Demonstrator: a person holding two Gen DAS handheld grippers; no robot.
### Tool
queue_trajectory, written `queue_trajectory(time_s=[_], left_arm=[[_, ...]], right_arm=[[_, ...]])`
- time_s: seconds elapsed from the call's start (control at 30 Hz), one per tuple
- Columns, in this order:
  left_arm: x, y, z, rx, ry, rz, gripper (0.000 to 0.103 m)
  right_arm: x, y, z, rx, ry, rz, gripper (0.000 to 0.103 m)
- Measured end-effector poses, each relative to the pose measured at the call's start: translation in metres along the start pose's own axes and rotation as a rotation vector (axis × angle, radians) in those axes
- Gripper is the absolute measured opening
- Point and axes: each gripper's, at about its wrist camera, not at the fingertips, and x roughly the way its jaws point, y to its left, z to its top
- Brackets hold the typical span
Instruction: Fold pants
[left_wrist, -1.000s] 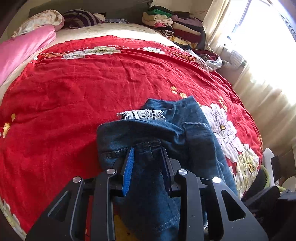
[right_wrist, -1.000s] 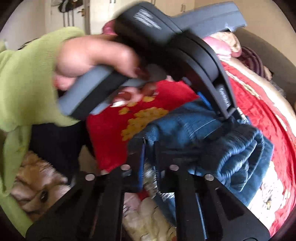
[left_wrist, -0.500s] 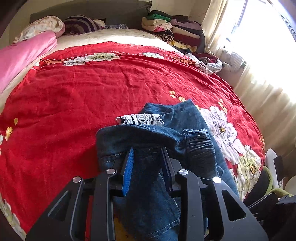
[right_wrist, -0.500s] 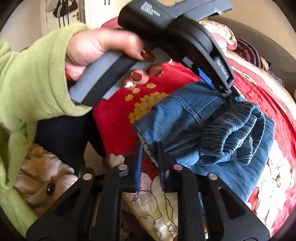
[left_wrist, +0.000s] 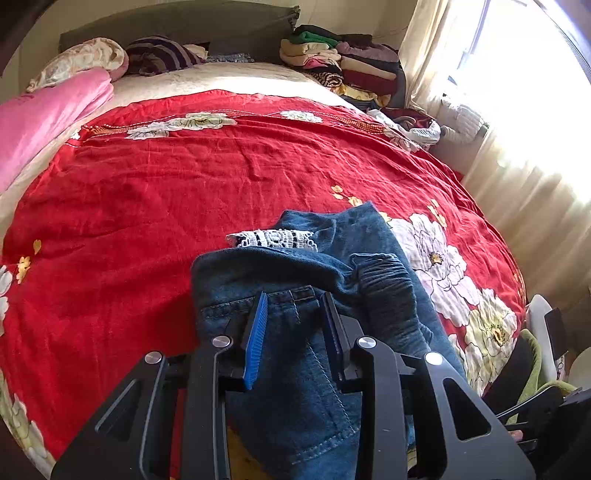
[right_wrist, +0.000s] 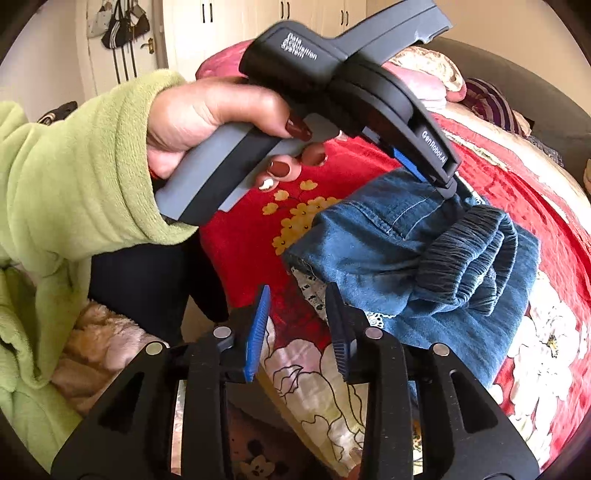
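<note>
Blue denim pants (left_wrist: 303, 280) with white lace trim (left_wrist: 273, 238) lie bunched at the near edge of the red flowered bedspread (left_wrist: 166, 177). My left gripper (left_wrist: 295, 299) has its fingers either side of a fold of the denim, which runs up between them. In the right wrist view the left gripper's tip (right_wrist: 441, 181) pinches the pants (right_wrist: 388, 243) and lifts them off the bed. My right gripper (right_wrist: 297, 291) is open and empty, just below and left of the pants' lower corner.
A pink blanket (left_wrist: 40, 118) and pillows lie at the bed's far left. A stack of folded clothes (left_wrist: 343, 62) sits at the far right corner by the curtained window. The person's green sleeve (right_wrist: 77, 177) fills the left of the right wrist view.
My right gripper has let go of the pants' corner, opened and dropped back. The left gripper has kept its hold on the denim, lifting it slightly.
</note>
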Motion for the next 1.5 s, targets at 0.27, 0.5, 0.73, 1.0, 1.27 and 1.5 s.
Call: queue_trajectory(time_s=[0.27,0.5,0.73,1.0,1.27,1.5], left_arm=[[-0.017,0.001,-0.001,-0.012,-0.033,-0.005,0.036],[-0.046,0.001,-0.02,-0.012,-0.082,0.008,0.039],[-0.047,-0.024,-0.06,0.038,-0.039,-0.049,0.03],[-0.015,-0.052,-0.086,0.121,0.061,-0.078,0.03],[-0.013,-0.05,-0.086,0.111,0.061,-0.089,0.03],[-0.013,-0.052,-0.089,0.109,0.055,-0.086,0.03]], right_arm=[[-0.02,-0.004,0.001,0.034,-0.049,-0.022,0.04],[-0.044,-0.036,0.0,0.173,-0.117,-0.108,0.045],[-0.058,-0.104,0.016,0.367,-0.145,-0.223,0.045],[-0.008,-0.148,0.075,0.318,-0.036,-0.19,0.028],[0.066,-0.154,0.09,0.254,0.158,-0.161,0.003],[0.089,-0.167,0.075,0.338,0.184,-0.189,0.003]])
